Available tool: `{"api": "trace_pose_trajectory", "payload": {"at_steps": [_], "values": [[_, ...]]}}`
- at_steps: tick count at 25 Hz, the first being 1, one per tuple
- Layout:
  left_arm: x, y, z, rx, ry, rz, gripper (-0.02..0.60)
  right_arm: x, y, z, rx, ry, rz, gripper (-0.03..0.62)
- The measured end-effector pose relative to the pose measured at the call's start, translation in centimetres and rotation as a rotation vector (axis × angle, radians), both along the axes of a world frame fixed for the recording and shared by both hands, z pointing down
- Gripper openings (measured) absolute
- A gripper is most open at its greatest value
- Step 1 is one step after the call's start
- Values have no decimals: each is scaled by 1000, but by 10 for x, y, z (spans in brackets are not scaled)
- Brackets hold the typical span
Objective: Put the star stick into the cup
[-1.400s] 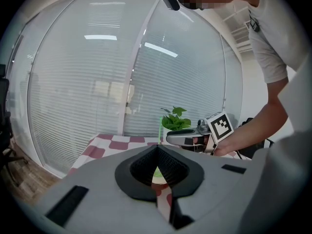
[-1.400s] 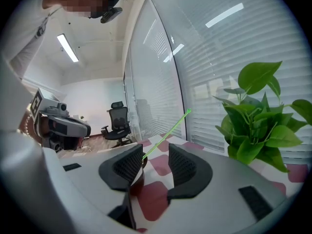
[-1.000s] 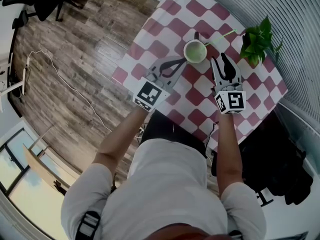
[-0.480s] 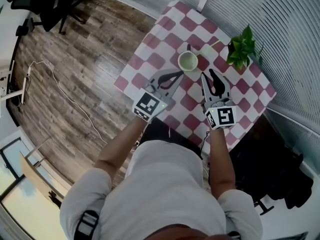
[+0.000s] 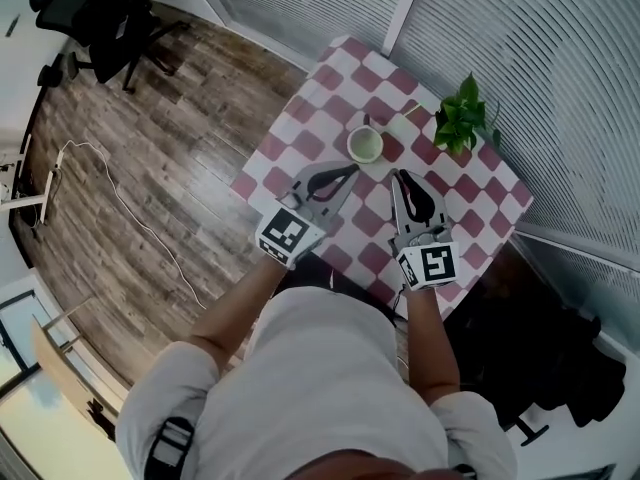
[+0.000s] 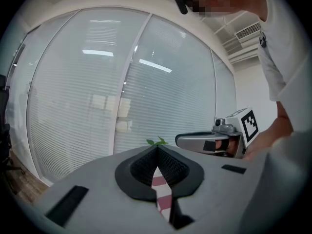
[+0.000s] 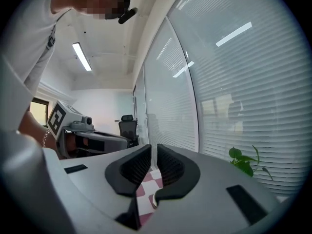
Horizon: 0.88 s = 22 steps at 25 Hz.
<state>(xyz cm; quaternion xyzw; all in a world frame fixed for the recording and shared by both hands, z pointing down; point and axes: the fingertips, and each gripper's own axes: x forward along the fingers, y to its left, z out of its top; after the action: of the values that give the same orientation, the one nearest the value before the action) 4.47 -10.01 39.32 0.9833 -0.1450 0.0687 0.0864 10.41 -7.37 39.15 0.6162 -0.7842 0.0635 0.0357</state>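
Right gripper (image 5: 400, 176) risen, fingers (image 7: 172, 165) just closing, empty; cup (image 5: 364, 145) ahead.

A red-and-white checkered surface (image 5: 300, 133) stands on a wood floor (image 5: 160, 118). A potted plant (image 5: 458, 123) sits at its far edge, near the blinds (image 5: 540, 68). A black office chair (image 5: 95, 8) and a white cable (image 5: 125, 206) occupy the floor, well apart.

A square table (image 5: 300, 133) under a red-and-white checked cloth stands on a wood-plank floor (image 5: 150, 148). Near its middle sits a pale cup (image 5: 364, 145). At the cup's 2 o'clock is a pale stick (image 5: 405, 125), and farther that way a potted plant (image 5: 458, 123).
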Motion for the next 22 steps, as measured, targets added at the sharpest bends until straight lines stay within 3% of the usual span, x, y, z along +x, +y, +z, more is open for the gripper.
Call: {"api": "trace_pose_trajectory", "payload": {"at_steps": [4,22], "values": [[-4,7,-26,8,44,-7,32,-9,8,-17,-16,16,-1,51],[-16,75,-134,42,165,76,32,-53,59,-132,104,37,-82,31]]}}
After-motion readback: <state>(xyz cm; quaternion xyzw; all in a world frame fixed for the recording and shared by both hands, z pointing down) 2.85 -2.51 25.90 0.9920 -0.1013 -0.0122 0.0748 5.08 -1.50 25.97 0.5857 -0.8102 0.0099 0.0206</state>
